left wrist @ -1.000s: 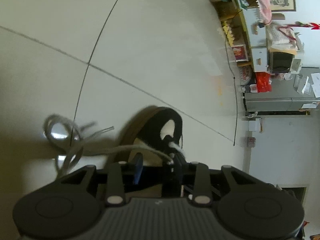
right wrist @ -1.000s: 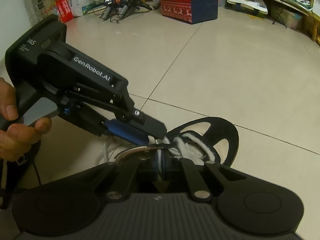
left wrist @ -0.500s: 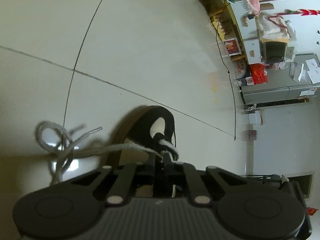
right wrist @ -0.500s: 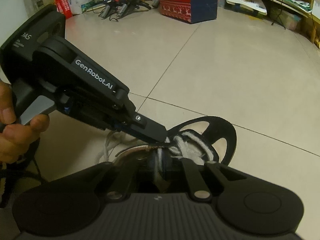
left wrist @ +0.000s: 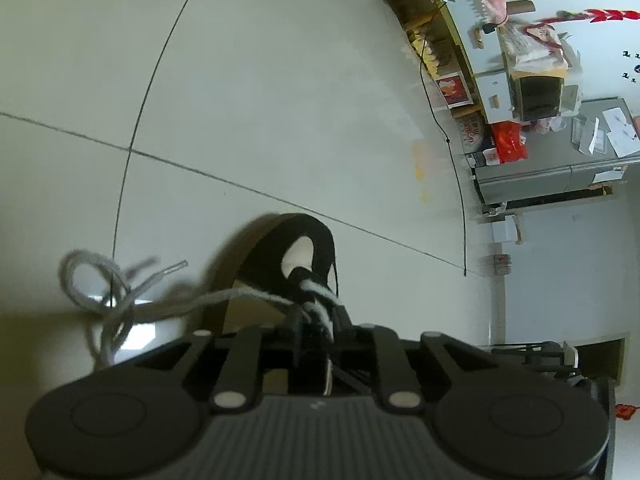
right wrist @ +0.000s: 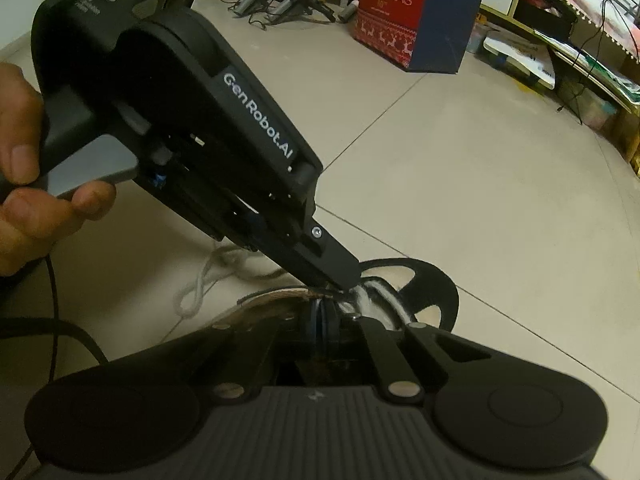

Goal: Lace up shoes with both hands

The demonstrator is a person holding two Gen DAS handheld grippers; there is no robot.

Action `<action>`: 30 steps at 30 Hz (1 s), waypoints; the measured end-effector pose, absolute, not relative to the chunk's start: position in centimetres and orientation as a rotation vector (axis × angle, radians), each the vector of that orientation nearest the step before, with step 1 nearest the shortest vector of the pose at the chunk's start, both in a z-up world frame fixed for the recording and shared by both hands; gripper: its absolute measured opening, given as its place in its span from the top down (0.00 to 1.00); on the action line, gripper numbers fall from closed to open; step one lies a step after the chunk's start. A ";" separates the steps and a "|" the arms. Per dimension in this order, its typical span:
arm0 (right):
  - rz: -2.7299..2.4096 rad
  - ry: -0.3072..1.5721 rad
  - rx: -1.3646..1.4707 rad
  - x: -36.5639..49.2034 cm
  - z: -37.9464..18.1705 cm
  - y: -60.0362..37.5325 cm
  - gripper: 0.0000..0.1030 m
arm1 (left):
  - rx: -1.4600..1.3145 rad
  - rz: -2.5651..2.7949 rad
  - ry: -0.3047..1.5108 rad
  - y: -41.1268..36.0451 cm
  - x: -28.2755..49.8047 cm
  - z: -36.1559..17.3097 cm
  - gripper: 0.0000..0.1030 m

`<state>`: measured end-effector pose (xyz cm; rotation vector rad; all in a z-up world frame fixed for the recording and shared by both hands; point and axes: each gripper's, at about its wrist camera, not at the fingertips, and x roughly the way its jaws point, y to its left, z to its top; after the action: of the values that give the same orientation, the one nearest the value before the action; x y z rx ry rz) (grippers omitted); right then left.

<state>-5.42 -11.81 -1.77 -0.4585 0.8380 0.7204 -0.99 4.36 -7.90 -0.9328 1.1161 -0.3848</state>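
Lacing a black shoe [right wrist: 434,298] on pale floor tiles [right wrist: 460,184].
"GenRobot.AI" marks the left gripper [right wrist: 340,280], jaws opening around white lace [left wrist: 316,300]; right gripper [right wrist: 320,316] clenched; "MERRY CHRISTMAS" box [right wrist: 404,24] at twelve o'clock, open floor between.

Item one: the shoe [left wrist: 304,248] you're working on, black upper with a pale lining at the heel, standing on the tiled floor. Item two: its lace [left wrist: 240,298], thick and white-grey, criss-crossed over the tongue; you'll find one free length trailing off to the side across the floor in loose loops [left wrist: 90,284], ending in a clear plastic tip [left wrist: 176,267].
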 end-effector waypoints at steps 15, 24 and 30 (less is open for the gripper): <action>0.662 0.829 -0.390 -6.1 -1.8 -13.0 0.73 | -0.731 -0.301 1.064 4.8 -1.4 -5.8 0.97; 0.625 0.809 -0.406 -6.4 -1.5 -14.0 0.66 | -0.754 -0.300 1.131 6.0 -1.2 -6.6 0.92; 0.592 0.842 -0.341 -6.0 -1.5 -15.1 0.64 | -0.932 -0.334 1.152 6.1 -1.4 -7.8 0.59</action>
<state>-5.98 -15.08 -1.53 -0.3406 0.8416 0.5915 -1.40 6.14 -7.83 -0.9319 1.1519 -0.3339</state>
